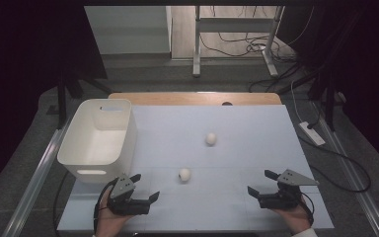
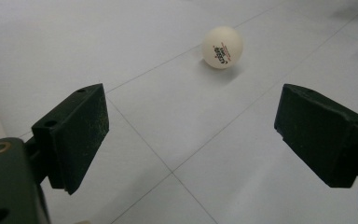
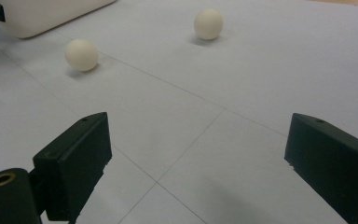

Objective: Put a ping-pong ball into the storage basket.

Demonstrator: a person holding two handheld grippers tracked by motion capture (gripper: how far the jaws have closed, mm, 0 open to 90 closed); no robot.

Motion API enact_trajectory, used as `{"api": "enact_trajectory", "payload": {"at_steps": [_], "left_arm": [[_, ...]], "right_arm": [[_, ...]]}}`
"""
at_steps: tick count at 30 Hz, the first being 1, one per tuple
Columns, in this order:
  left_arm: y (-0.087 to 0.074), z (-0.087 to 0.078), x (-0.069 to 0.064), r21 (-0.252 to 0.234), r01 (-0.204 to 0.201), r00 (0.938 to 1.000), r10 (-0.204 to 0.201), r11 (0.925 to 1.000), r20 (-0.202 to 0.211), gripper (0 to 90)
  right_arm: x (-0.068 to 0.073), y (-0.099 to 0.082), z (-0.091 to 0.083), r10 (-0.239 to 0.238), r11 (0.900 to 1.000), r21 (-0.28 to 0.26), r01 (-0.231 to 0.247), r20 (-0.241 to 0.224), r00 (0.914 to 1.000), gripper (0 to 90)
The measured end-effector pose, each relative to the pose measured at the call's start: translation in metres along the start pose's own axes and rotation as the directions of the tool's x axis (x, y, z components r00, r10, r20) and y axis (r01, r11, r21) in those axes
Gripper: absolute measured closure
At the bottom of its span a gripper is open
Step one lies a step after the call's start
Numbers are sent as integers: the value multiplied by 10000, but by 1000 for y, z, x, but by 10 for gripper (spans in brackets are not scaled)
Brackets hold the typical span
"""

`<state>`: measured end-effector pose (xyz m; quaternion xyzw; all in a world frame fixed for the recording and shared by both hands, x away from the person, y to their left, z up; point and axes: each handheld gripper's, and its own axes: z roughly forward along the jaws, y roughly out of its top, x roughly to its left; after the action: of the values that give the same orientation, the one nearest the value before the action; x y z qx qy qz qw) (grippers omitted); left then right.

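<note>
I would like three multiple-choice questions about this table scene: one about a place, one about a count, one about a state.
1. Where does the white plastic bin stand on the table?
A. at the left
B. at the right
C. at the centre

2. How many small white balls lie on the table?
A. one
B. two
C. four

3. What state is the left gripper in?
A. shut on a ball
B. shut and empty
C. open and empty

Answers:
1 A: the bin sits at the left edge.
2 B: a near ball and a far ball.
3 C: its jaws stand apart, with nothing between them.
</note>
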<state>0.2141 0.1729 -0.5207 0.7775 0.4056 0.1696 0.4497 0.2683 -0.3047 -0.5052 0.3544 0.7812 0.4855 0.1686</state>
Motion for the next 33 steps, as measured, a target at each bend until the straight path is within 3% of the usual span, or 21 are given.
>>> {"api": "enact_trajectory", "payload": {"at_steps": [33], "left_arm": [[4,-2,-6,-103,-323,9994,324,9994,99,116]], "right_arm": [[2,-4,5,-266,9994,243,266,-1,9996,87]]}}
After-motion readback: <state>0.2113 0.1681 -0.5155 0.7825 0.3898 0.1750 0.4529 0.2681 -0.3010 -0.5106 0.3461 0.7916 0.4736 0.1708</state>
